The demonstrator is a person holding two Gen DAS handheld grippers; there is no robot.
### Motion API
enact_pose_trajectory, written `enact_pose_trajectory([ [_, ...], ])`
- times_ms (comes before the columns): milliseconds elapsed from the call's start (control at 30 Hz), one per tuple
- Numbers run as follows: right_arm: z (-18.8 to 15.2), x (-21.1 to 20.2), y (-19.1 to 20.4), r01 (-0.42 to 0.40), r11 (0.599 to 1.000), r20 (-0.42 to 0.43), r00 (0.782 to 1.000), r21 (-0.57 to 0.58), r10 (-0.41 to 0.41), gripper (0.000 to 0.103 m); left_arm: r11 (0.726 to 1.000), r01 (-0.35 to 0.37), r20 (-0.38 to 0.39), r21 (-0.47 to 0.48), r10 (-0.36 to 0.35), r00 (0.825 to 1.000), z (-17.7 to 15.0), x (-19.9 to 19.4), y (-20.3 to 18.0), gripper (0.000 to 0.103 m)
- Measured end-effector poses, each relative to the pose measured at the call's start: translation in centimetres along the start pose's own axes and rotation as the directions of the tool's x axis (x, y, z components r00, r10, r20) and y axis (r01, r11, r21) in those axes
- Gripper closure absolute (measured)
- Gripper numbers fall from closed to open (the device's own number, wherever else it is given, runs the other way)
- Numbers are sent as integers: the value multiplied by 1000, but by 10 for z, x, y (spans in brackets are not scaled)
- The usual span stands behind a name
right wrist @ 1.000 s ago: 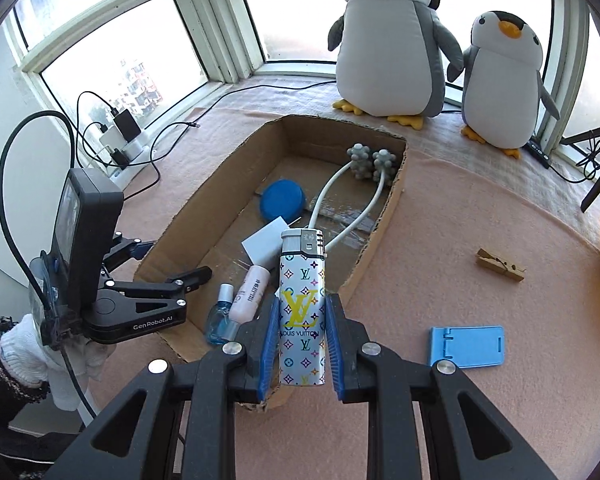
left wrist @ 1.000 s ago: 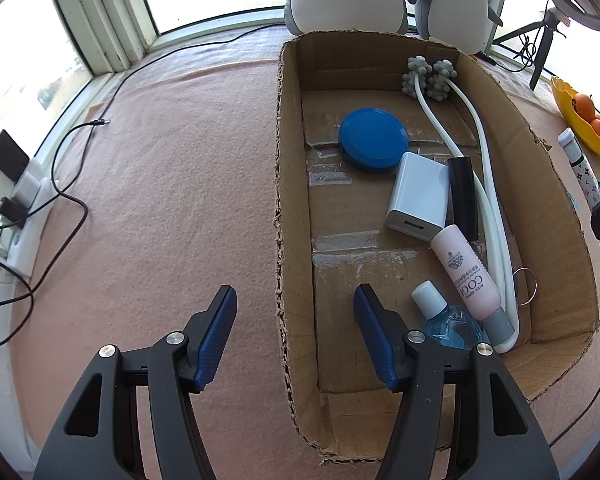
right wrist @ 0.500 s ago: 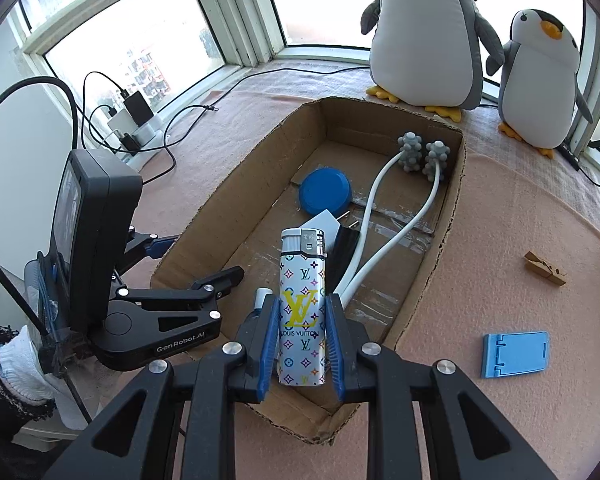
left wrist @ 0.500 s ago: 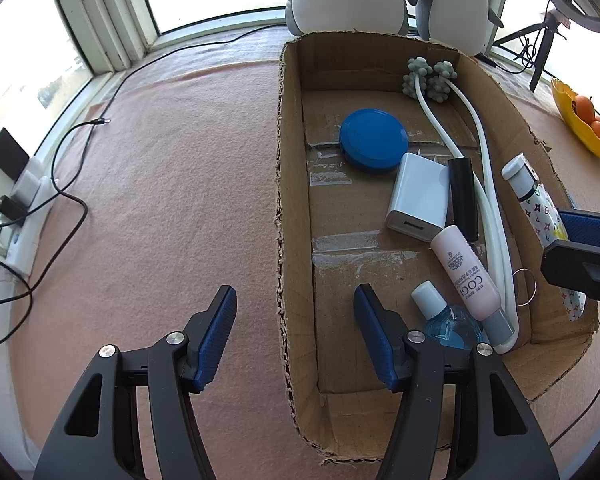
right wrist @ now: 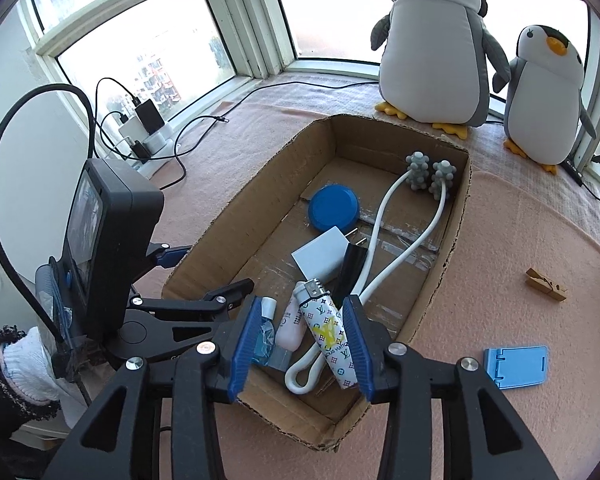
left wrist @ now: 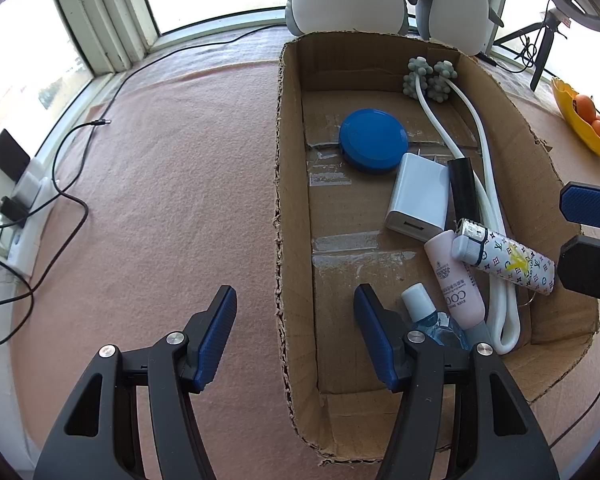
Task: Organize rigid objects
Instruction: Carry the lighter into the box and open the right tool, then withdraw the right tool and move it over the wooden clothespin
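A patterned white lighter [right wrist: 327,330] lies in the cardboard box [right wrist: 236,204], resting on the white massager cord [right wrist: 384,248] and the pink tube [right wrist: 291,322]; it also shows in the left wrist view [left wrist: 504,258]. My right gripper [right wrist: 300,340] is open above the box's near end, its jaws either side of the lighter and apart from it. My left gripper [left wrist: 294,326] is open and empty, straddling the box's left wall [left wrist: 288,208]. The box also holds a blue lid [left wrist: 373,140], a white charger [left wrist: 418,196], a black tube [left wrist: 463,188] and a small blue bottle [left wrist: 430,320].
A blue plastic stand [right wrist: 516,366] and a wooden clothespin [right wrist: 546,285] lie on the pink cloth right of the box. Two penguin plushes [right wrist: 434,44] stand behind it. Cables and a power strip [left wrist: 24,200] lie at the left. A yellow fruit dish [left wrist: 584,128] sits far right.
My right gripper moved over the box, opened and let go of the lighter, which now lies inside the box. The left gripper has not moved.
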State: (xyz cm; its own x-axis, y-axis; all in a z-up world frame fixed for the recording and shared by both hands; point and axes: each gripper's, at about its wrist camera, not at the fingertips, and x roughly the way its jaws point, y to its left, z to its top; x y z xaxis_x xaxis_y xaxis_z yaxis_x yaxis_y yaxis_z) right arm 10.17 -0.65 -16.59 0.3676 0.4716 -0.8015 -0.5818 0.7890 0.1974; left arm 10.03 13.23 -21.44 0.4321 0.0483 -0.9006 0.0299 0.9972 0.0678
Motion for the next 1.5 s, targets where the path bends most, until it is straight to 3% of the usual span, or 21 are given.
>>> enact_pose_trajectory([
  [333, -2, -16, -19, 29, 999, 38, 999, 36, -30, 64, 1000, 0, 0, 2, 0, 1000, 0, 0, 0, 42],
  [667, -8, -40, -80, 125, 983, 73, 988, 136, -135, 53, 1000, 1, -3, 1, -1, 1000, 1, 1, 1, 42],
  [1067, -13, -30, -166, 292, 954, -26, 957, 65, -290, 53, 1000, -8, -11, 4, 8, 1000, 3, 2, -1, 42],
  [1500, 0, 12, -190, 306, 947, -107, 943, -104, -316, 53, 1000, -7, -25, -14, 7, 1000, 5, 4, 0, 42],
])
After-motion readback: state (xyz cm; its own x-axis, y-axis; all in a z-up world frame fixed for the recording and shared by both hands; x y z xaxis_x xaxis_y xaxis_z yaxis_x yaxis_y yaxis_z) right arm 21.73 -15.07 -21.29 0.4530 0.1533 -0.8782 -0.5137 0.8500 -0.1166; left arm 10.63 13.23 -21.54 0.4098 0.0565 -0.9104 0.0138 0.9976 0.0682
